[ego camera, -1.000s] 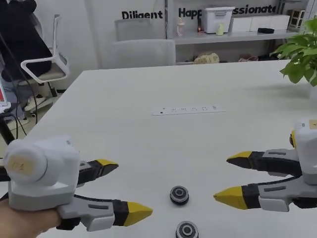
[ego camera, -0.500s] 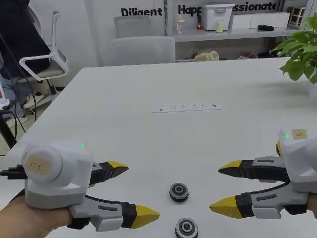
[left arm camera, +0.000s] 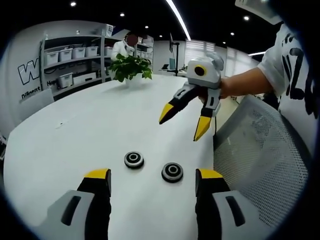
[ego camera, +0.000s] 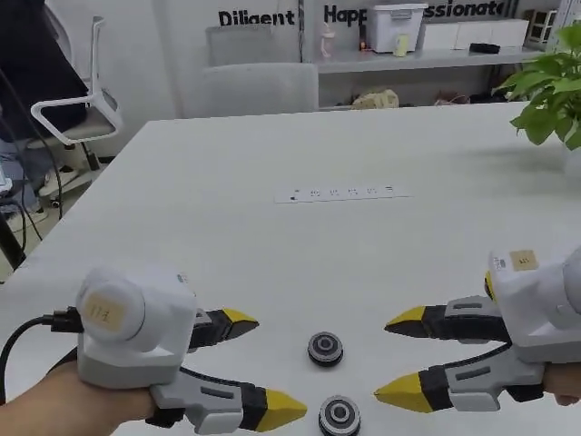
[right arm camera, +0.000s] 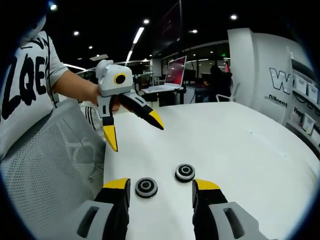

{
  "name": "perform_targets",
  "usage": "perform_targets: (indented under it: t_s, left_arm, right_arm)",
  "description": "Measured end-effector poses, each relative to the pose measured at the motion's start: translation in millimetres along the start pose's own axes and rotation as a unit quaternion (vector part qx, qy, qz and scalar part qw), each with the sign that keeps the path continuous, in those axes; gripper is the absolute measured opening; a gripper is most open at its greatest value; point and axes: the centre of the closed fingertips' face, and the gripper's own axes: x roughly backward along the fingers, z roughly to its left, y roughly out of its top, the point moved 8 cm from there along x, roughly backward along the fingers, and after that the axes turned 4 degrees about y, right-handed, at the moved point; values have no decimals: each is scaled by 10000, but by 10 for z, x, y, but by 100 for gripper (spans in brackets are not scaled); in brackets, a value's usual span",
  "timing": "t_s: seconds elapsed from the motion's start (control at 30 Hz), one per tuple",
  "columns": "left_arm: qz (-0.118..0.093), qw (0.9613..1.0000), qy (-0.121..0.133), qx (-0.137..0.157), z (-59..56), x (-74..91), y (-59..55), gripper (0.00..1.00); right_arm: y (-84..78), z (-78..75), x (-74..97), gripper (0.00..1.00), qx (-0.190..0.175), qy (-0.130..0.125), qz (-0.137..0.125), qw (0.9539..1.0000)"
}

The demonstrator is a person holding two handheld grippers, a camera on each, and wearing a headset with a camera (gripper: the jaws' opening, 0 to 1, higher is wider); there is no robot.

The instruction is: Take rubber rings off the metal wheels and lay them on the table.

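Two metal wheels with black rubber rings lie flat on the white table (ego camera: 272,254): one wheel (ego camera: 326,349) a little farther, the other wheel (ego camera: 339,416) at the near edge. In the left gripper view they are the wheel (left arm camera: 134,159) and the wheel (left arm camera: 172,171); in the right gripper view the wheel (right arm camera: 185,172) and the wheel (right arm camera: 146,187). My left gripper (ego camera: 263,363) is open, left of the wheels. My right gripper (ego camera: 392,356) is open, to their right. Both hold nothing, and their yellow tips point inward at each other.
A white power strip (ego camera: 335,193) lies mid-table. A potted green plant (ego camera: 547,86) stands at the far right. Chairs (ego camera: 261,89) and shelves with boxes stand beyond the table. A mesh chair back (left arm camera: 260,150) is close to the near edge.
Both grippers have moved inward toward the wheels, narrowing the gap between them. The head camera has tilted down a little. The wheels have not moved.
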Motion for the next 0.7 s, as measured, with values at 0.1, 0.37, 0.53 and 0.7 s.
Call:
perform_targets:
  t_s: [0.1,0.37,0.53,0.7]
  left_arm:
    - [11,10000,-72,-22,-20,-41,-18,64]
    - [56,9997,-243,-74,-72,-132,-49,60]
    - [106,9992,-378,-52,-93,-201,-91,55]
    - [155,9987,-460,-155,-115,-274,-121,54]
  right_arm:
    - [-31,-10,-28,47,-19,29,14,10000]
    - [-120,-5,-109,44,38,171,140,9997]
    - [-181,13,-169,43,76,281,225,9993]
    - [-238,36,-222,42,131,403,311,9986]
